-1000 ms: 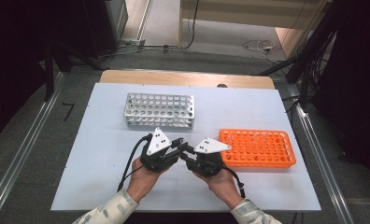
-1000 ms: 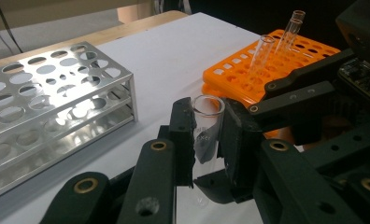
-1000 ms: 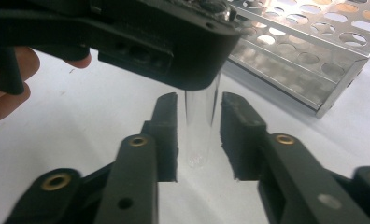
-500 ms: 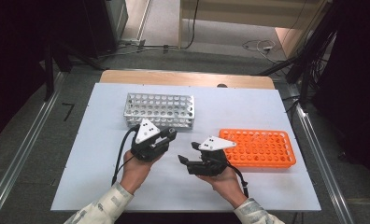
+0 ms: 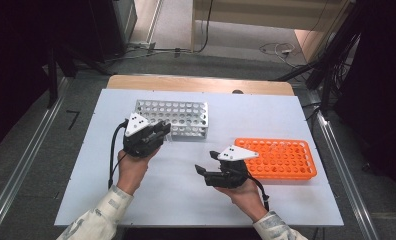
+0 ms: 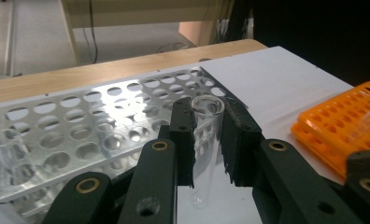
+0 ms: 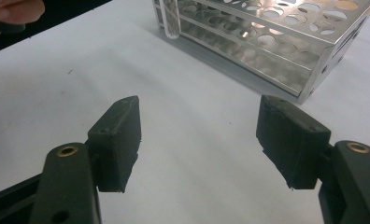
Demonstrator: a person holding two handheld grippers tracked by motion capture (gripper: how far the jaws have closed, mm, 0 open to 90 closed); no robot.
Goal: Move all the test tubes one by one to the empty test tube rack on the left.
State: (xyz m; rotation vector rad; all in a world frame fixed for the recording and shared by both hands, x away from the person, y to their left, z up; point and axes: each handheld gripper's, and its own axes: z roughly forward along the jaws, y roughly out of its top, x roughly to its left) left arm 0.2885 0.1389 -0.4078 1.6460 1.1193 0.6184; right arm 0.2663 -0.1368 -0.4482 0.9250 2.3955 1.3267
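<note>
Transfer step is in hand: my left gripper [image 6: 206, 140] clamps a clear glass test tube [image 6: 205, 154] upright, just before the metal rack [image 5: 173, 117]. My right gripper [image 7: 199, 140] has just opened and holds nothing. Next I judge I must line the tube over a free hole and lower it straight.

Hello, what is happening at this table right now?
A person works with a hand-held tool in each hand. The left tool is shut on a clear glass test tube, held upright beside the metal rack. The right tool stands open and holds nothing, over the white table next to the orange rack. The tube is not yet in any hole.
</note>
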